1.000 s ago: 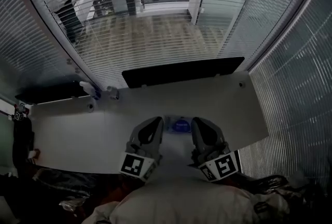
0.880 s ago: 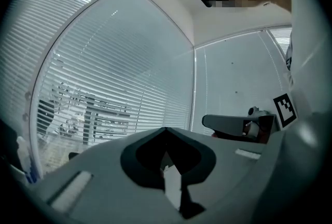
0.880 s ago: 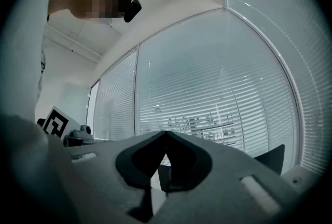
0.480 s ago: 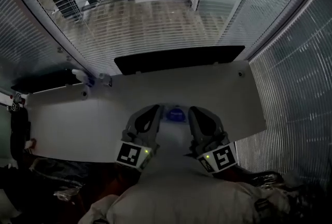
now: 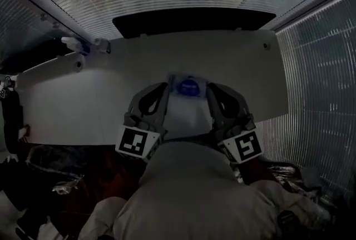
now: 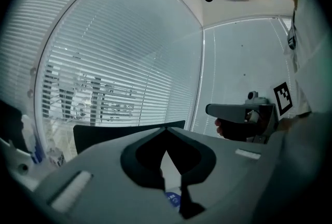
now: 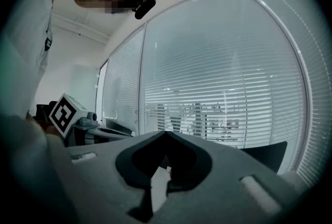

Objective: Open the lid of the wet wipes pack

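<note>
The wet wipes pack [image 5: 188,88], pale with a blue oval lid, lies on the white table [image 5: 111,94] right in front of me. My left gripper [image 5: 164,89] sits just left of the pack and my right gripper [image 5: 212,89] just right of it, both pointing away from me. Neither holds anything, and I cannot tell if they touch the pack. In the left gripper view the jaws of the left gripper [image 6: 166,129] meet at the tips, and the pack's blue label [image 6: 174,198] shows through the gap below. The right gripper [image 7: 166,133] is also shut and empty.
A long black panel [image 5: 194,22] runs along the table's far edge under the slatted blinds. A small bottle and a few small items [image 5: 83,45] stand at the far left. The table's right edge [image 5: 283,83] is close. My lap fills the near side.
Both grippers have sunk toward the table and reached further forward, so their tips now flank the pack. The head view has tilted down. The jaws stay shut.
</note>
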{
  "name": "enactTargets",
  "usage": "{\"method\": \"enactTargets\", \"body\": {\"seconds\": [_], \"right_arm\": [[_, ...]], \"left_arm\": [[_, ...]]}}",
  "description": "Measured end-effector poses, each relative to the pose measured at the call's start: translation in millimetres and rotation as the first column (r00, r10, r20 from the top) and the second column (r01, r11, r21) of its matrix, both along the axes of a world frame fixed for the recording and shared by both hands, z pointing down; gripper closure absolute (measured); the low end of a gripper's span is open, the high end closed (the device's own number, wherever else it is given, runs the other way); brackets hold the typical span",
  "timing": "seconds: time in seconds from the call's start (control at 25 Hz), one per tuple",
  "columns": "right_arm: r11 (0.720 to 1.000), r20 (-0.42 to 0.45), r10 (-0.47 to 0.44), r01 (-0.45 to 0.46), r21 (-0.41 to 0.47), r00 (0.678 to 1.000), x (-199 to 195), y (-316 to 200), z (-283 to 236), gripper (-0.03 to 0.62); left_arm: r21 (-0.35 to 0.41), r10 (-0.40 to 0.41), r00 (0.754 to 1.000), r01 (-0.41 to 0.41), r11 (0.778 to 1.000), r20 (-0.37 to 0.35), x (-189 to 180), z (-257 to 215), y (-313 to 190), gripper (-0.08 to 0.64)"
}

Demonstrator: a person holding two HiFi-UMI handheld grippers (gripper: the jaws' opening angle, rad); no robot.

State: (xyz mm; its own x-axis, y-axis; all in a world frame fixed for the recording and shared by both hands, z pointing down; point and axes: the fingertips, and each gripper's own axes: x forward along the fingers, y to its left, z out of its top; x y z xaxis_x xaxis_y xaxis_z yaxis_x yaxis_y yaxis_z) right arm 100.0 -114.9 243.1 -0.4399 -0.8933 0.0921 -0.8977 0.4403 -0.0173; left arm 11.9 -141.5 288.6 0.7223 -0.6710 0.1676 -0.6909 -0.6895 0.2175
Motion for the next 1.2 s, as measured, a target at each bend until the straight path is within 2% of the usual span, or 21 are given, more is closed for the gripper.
{"method": "enactTargets", "body": {"seconds": [0.16, 0.44, 0.56, 0.88, 1.2], "right_arm": [[0.999, -0.055, -0.019, 0.017, -0.035, 0.998, 3.0, -2.2, 30.4, 0.592], [0.994, -0.085, -0.048, 0.039, -0.099, 0.995, -7.6, -12.3, 66.7, 0.592], [0.99, -0.131, -0.08, 0.064, -0.124, 0.988, -10.5, -11.7, 85.9, 0.592], [0.961, -0.167, -0.139, 0.092, -0.26, 0.976, -6.9, -24.1, 153.2, 0.592], [0.926, -0.259, -0.254, 0.157, -0.343, 0.932, -18.8, -28.4, 213.7, 0.592]], "left_arm": [[-0.052, 0.03, 0.999, -0.028, 0.998, 0.026, 5.2, 31.0, 3.8, 0.557], [-0.082, 0.056, 0.997, -0.052, 0.995, 0.05, 10.8, 74.7, -1.3, 0.557], [-0.104, 0.057, 0.997, -0.05, 0.993, 0.061, 10.8, 98.2, -0.4, 0.557], [-0.187, 0.064, 0.997, -0.053, 0.981, 0.054, 9.1, 140.6, -6.1, 0.557], [-0.254, 0.072, 0.99, -0.04, 0.966, 0.118, 2.6, 207.9, -8.8, 0.557]]}}
